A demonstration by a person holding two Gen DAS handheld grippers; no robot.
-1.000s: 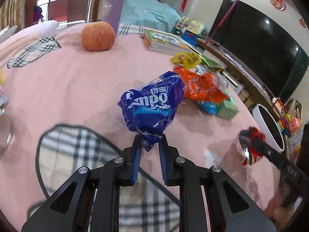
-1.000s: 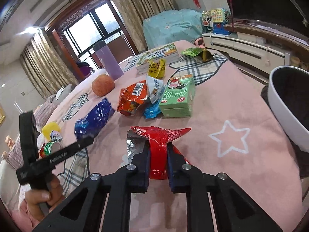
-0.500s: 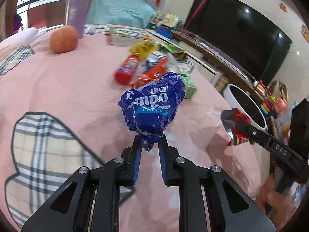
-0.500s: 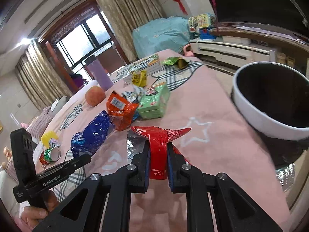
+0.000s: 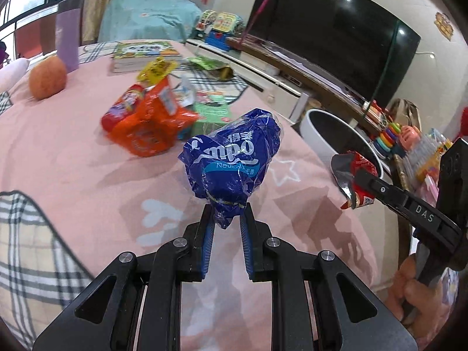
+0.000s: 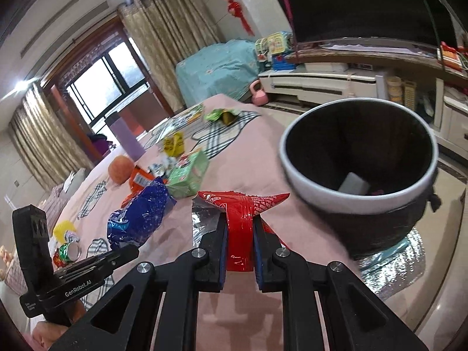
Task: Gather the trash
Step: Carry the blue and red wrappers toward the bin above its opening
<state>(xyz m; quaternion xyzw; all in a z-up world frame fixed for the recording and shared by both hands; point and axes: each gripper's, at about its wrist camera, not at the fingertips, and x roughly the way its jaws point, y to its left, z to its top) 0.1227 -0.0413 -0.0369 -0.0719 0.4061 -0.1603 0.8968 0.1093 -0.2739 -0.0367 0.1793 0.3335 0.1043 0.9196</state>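
Note:
My left gripper (image 5: 226, 213) is shut on a crumpled blue tissue packet (image 5: 234, 163) and holds it above the pink bed cover. My right gripper (image 6: 239, 222) is shut on a red foil wrapper (image 6: 242, 207), held near the rim of a white-rimmed black trash bin (image 6: 359, 201) that stands off the bed's edge. The bin (image 5: 327, 128) also shows in the left wrist view, with the right gripper (image 5: 355, 180) and its red wrapper (image 5: 361, 163) beside it. The blue packet (image 6: 140, 219) shows in the right wrist view.
On the bed lie an orange snack bag (image 5: 146, 125), a green box (image 5: 212, 114), a yellow wrapper (image 5: 156, 70), a green wrapper (image 5: 209, 64), a book (image 5: 143, 51), an orange fruit (image 5: 46, 77) and a purple bottle (image 5: 67, 41). A television (image 5: 330, 38) stands behind.
Both grippers have swung right toward the bin with their wrappers held. The bin is now much nearer and larger in the right wrist view.

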